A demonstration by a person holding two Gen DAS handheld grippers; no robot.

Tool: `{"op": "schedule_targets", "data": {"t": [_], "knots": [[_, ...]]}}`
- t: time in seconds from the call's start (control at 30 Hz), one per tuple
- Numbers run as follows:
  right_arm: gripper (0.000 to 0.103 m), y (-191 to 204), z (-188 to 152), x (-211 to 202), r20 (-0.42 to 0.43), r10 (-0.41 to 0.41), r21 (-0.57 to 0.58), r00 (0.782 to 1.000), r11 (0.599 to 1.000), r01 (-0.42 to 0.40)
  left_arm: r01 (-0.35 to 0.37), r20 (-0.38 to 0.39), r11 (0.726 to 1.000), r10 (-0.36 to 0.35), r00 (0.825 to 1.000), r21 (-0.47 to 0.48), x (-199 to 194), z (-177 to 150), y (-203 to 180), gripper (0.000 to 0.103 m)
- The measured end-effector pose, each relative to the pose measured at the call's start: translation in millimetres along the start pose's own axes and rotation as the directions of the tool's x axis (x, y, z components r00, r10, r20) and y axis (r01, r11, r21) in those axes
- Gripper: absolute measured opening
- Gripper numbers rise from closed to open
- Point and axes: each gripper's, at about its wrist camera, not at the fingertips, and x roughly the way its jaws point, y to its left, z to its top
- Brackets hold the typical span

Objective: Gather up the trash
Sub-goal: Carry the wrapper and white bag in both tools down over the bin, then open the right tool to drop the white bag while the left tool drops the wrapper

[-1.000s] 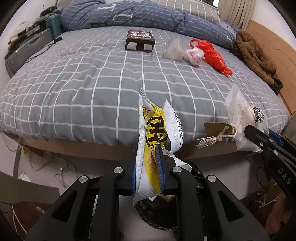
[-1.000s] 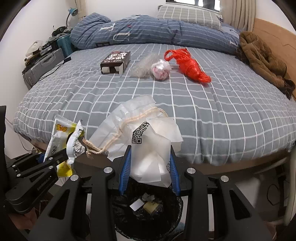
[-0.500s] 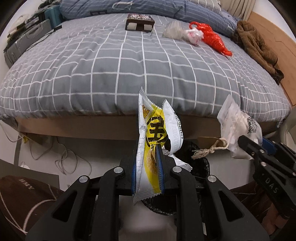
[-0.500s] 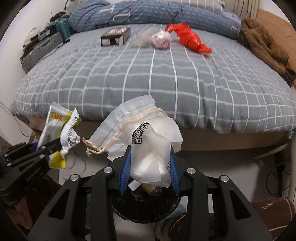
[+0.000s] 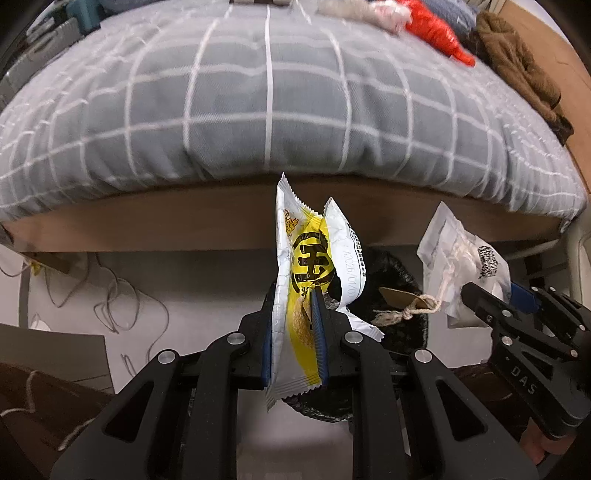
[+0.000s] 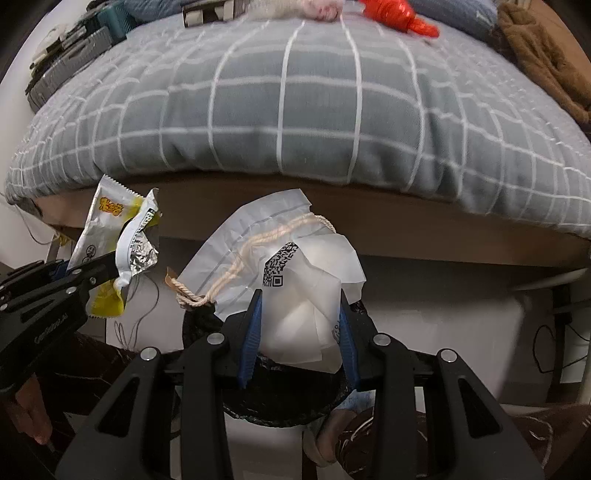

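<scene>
Grey checked bedding covers the bed (image 5: 269,110), which fills the upper half of both wrist views above its brown wooden side rail. Below that rail, on the pale floor, stands the trash bin (image 5: 399,280), lined with a black bag; in the right wrist view its dark rim (image 6: 280,410) shows directly under the tool fingers.

Left tool (image 5: 293,332) is clamped on the yellow-and-white snack wrapper (image 5: 306,266), its blue-edged fingers pressed narrow against the packet, which stands upright in front of the bin and just to the bin's left. From the right wrist view the same wrapper (image 6: 114,236) shows its silver inner foil, well left of the bin.

Right tool (image 6: 297,325) grips the translucent white plastic bag (image 6: 295,266), fingers closed against its crumpled body right above the bin. A QR code is printed on the bag, and a cream cord with a brown paper tag (image 5: 400,297) hangs from it over the bin's opening. In the left wrist view this bag (image 5: 458,258) sits just right of the bin.

Far beyond the bin, on top of the bed, lie a red plastic bag (image 6: 399,14), a clear bag with pink-and-white contents (image 6: 306,7), a dark box (image 6: 208,11) and a brown garment (image 5: 524,70). Loose cables (image 5: 110,302) trail on the floor left of the bin.
</scene>
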Motion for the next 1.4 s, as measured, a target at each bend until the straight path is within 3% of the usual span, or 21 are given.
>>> {"op": "schedule_targets", "data": {"t": [0.37,0.7,0.9,1.17,1.4], "knots": [[0.037,-2.4,-9.2,44.0,-0.122,0.013,-0.013,0.992,1.0,-0.014,-0.039,-0.082,0.999,0.039,0.996,0.001,35.0,-5.2,11.2,0.017],[0.041,16.3,-1.3,63.5,-0.158,0.025,-0.056,0.987,0.998,-0.034,-0.076,-0.101,0.997,0.073,0.992,-0.028,42.3,-14.8,35.3,0.017],[0.055,25.7,3.9,64.9,-0.144,0.025,-0.072,0.989,0.997,-0.035,-0.078,-0.131,0.996,0.073,0.989,-0.035,53.9,-19.2,39.1,0.017],[0.084,2.4,-6.2,61.6,-0.11,-0.013,-0.021,0.994,1.0,0.01,-0.057,-0.151,0.998,0.058,0.987,0.012,73.1,-22.8,16.0,0.017],[0.093,-35.6,-15.7,55.3,-0.071,-0.063,0.011,0.995,0.998,0.064,-0.031,-0.157,0.999,0.037,0.987,0.041,79.6,-20.9,-20.8,0.017]]}}
